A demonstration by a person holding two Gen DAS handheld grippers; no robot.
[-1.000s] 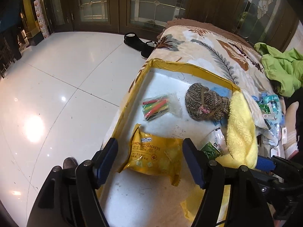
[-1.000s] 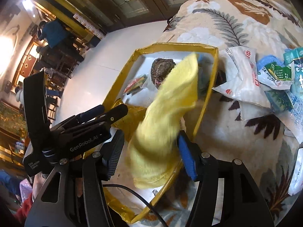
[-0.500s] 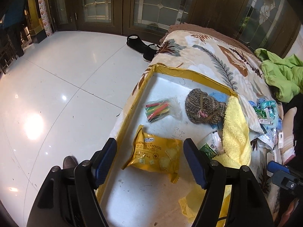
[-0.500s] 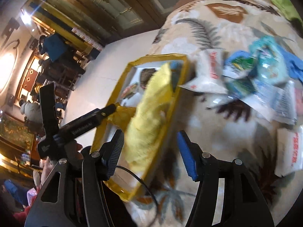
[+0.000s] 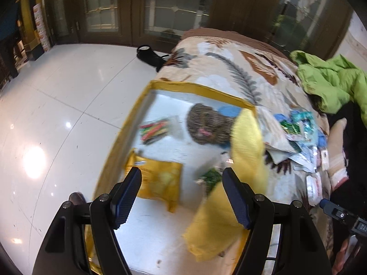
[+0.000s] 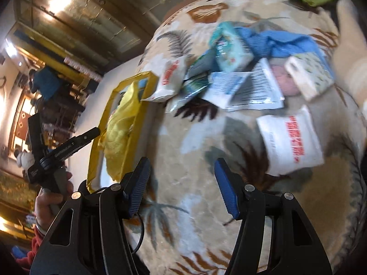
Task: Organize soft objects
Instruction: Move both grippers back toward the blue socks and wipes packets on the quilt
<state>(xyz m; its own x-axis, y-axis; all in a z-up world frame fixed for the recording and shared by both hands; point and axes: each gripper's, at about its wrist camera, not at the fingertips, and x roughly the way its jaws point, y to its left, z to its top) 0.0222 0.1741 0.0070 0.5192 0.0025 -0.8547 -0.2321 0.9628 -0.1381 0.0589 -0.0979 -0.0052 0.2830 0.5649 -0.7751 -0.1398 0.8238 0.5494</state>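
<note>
Two grippers, both with jaws spread wide and nothing between the pads: left gripper (image 5: 182,197) poised over the near end of the yellow-rimmed tray (image 5: 197,90), right gripper (image 6: 181,186) over bare floral blanket (image 6: 190,137) beside the tray's long edge. Nearest in the tray, a yellow cracker bag (image 5: 160,183) against the near left rim, and a yellow towel (image 5: 247,151) draped over the right rim, half in, half hanging out toward the blanket. Further in, a packet of coloured sticks (image 5: 153,130) by the left rim, then a brown knitted hat (image 5: 206,126) toward the far right corner, with something blue behind it. Beyond the right gripper, toward the blanket's far side, a loose heap: a white pouch with red lettering (image 6: 291,142) lying apart and nearest, then a second white pouch (image 6: 169,80) touching the tray's far corner, silvery sachets (image 6: 252,89), a teal tissue pack (image 6: 229,50) and a blue cloth (image 6: 282,41). Likely light, limp and slick, the pouches; best pinched across a short sealed edge rather than the puffy middle, where film may slide out of the pads. Cloth soft and bunching, better taken at a raised fold. Green jacket (image 5: 332,82) at the blanket's far right edge.
</note>
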